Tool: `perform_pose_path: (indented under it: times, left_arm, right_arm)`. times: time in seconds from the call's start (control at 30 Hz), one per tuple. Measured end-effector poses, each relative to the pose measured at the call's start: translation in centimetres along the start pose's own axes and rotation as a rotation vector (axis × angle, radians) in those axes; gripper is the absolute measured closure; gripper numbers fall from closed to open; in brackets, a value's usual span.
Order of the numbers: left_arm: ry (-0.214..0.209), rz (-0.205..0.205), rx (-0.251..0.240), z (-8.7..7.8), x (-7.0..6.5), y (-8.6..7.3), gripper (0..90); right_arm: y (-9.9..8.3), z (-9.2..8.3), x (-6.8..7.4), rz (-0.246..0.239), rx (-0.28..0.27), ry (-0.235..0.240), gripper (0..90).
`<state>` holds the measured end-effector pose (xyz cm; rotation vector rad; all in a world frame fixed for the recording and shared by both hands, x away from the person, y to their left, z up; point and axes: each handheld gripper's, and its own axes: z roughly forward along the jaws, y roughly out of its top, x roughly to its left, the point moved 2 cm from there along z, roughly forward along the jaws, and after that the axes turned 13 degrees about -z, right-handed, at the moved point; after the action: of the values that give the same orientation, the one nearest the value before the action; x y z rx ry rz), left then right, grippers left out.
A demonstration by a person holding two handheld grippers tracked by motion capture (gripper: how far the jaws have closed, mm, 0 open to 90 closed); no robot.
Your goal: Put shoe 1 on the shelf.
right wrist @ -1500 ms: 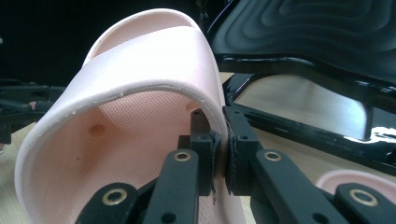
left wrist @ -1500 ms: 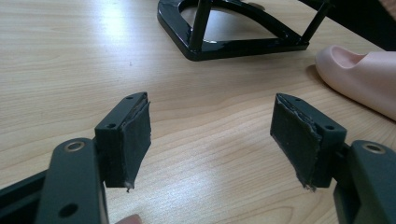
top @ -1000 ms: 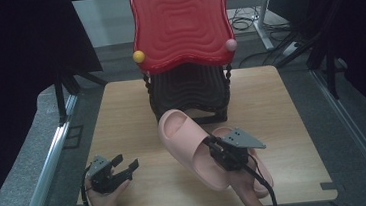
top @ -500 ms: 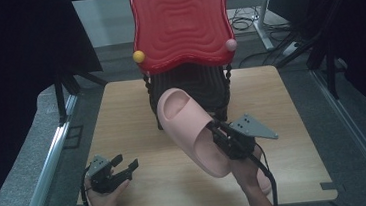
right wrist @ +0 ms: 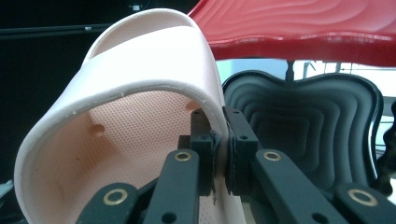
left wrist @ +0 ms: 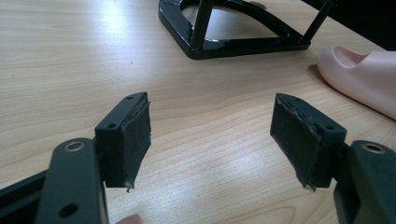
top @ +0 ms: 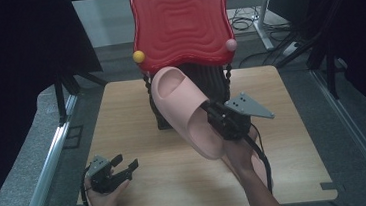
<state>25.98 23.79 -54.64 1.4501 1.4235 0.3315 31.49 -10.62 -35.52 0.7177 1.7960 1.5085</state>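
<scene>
**Slipper lifted toward the rack, one jaw inside and one outside its wall**

The right gripper [top: 218, 116] was clamped on the pink slipper [top: 184, 108], its pads pinching the side wall where the strap met the sole: in the right gripper view one jaw sat inside the shoe and the other outside, with the thin rim squeezed between them. The slipper hung in the air, toe up and away from the person, just in front of the two-tier shoe rack [top: 180, 23], whose red upper tray loomed above and whose black lower tray [right wrist: 299, 116] lay straight ahead of the jaws. The left gripper [top: 121, 168] rested low at the near left of the table [top: 122, 118], jaws apart and holding nothing.

To do this step well, the grip probably needed to stay firm, since a soft wall pinched at one edge could twist or slip. The toe likely had to be kept below the red tray's front lip while it went in, then levelled so the sole landed flat on the black tray.

A second pink slipper [left wrist: 364, 79] lay on the table, mostly covered by the right forearm in the high view and cut off at the frame edge in the left gripper view. The rack's lower tray was largely hidden behind the held slipper from above, so how much room it offered could not be judged
</scene>
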Motion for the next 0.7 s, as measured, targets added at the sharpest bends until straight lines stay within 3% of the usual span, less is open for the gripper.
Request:
perform_pose_path:
  times: [0.2,0.37,0.5,0.7]
  left_arm:
    - [-0.004,-0.001,-0.006,-0.1,0.1,0.0,28.9]
    - [-0.010,-0.001,-0.007,-0.1,0.0,0.0,28.8]
    - [-0.009,0.001,-0.002,-0.1,0.1,0.0,28.8]
    - [-0.011,0.001,0.002,0.0,0.0,0.0,28.8]
  right_arm:
    - [1.5,1.0,-0.6,0.010,-0.022,-0.014,83.8]
    - [3.1,2.0,-1.0,-0.010,-0.033,-0.037,83.8]
    - [4.2,3.2,-1.4,0.007,-0.038,-0.039,83.8]
    - [6.1,5.0,-2.1,-0.005,-0.029,-0.075,83.8]
